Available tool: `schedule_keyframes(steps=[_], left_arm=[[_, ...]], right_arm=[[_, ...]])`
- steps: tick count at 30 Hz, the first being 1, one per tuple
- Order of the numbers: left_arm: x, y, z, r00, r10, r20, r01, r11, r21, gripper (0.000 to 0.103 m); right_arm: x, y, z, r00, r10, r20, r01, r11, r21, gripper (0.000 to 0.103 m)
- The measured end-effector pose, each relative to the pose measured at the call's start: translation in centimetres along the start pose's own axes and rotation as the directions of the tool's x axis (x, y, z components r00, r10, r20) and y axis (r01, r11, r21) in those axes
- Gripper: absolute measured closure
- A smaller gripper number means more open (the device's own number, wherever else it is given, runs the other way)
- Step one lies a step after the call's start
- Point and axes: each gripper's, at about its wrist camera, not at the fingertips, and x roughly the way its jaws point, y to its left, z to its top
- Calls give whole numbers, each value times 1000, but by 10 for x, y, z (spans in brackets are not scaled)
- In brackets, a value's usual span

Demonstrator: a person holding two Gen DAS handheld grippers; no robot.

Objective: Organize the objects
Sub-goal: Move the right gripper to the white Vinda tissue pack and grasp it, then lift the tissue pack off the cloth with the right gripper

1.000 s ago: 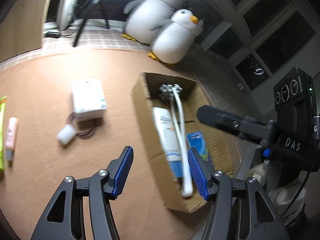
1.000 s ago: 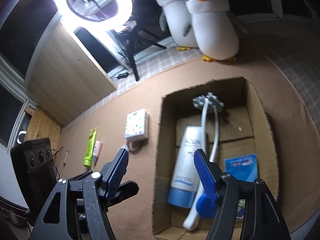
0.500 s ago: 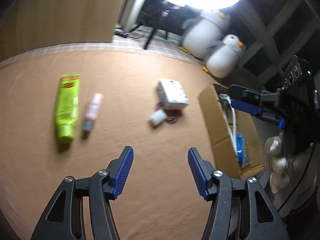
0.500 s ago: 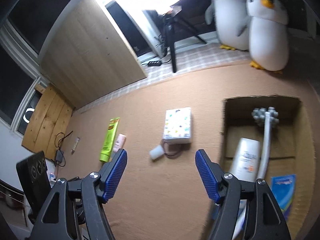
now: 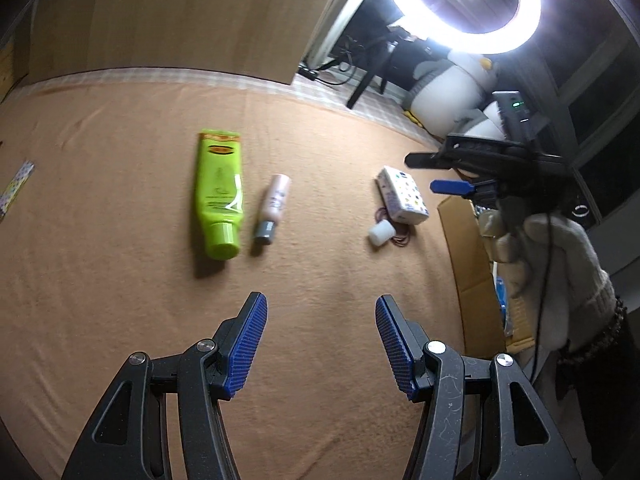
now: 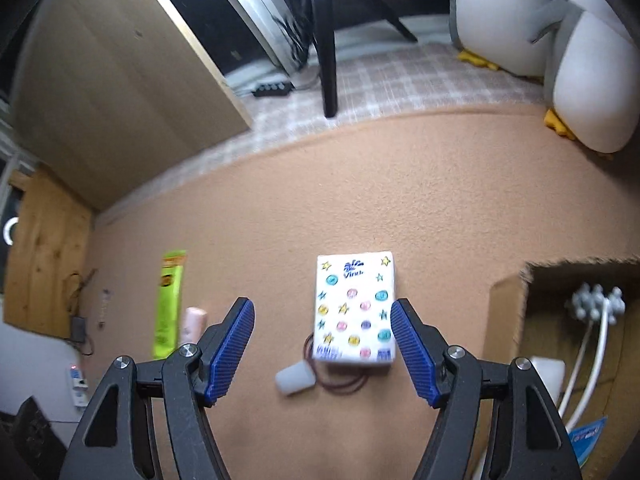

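Where the cardboard box (image 6: 505,320) meets the frame, its contents are cut off.

The room is dim, and most light comes from a ring light (image 5: 464,4) at the top right of the left wrist view. It glares strongly and burns out to white. The green tube (image 5: 219,194) throws a short dark shadow toward the camera. Both views bend strongly at the edges, with dark corners. The tissue pack (image 6: 354,307) looks slightly blurred, and its print is soft.
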Motion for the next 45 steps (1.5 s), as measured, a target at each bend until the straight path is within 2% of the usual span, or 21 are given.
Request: schedule_keyframes(steps=[5,9,16,20,23,27,29,33,37,43,45], left_arm=[[-6,14,0,1000,-1,3,1,1000,-16,43],[-6,22,2,1000,-5,1,5,1000,-26,43],[-1,22,7,1000,-16,-12,15,1000,-19,43],[3,18,9,1000,-23,-20,23,1000,-5,43],[6,15,10,999,-28,-27,28,1000,4,43],[9,12,10,999,-36,-32,37,999,12,43],[10,11,9,999,-39,-35,39,999,17,43],[9,11,10,999,-36,-35,36,999,16,43],[7,10,6,999,-30,-33,30,999,18,43],[2,17,0,999,-10,-34,10,1000,3,43],[1,21,-2,999,-6,-34,6,1000,-5,43]], right_arm=[[22,3,6,995,-91,-32,90,995,-32,36],[31,4,5,992,-119,-45,118,992,-38,36],[33,-7,-3,991,-119,-55,119,993,-9,37],[33,-17,-5,994,-90,-61,92,995,30,43],[35,-24,-9,994,-76,-73,80,996,49,53],[33,-26,-16,995,-70,-68,74,996,51,54],[30,-24,-18,997,-41,-73,44,998,44,54],[15,-20,-11,999,-33,-21,33,999,38,48],[10,-25,7,999,-8,34,5,997,81,48],[30,-24,27,999,-45,19,43,996,75,51],[40,-21,29,996,-84,-4,84,996,44,58]])
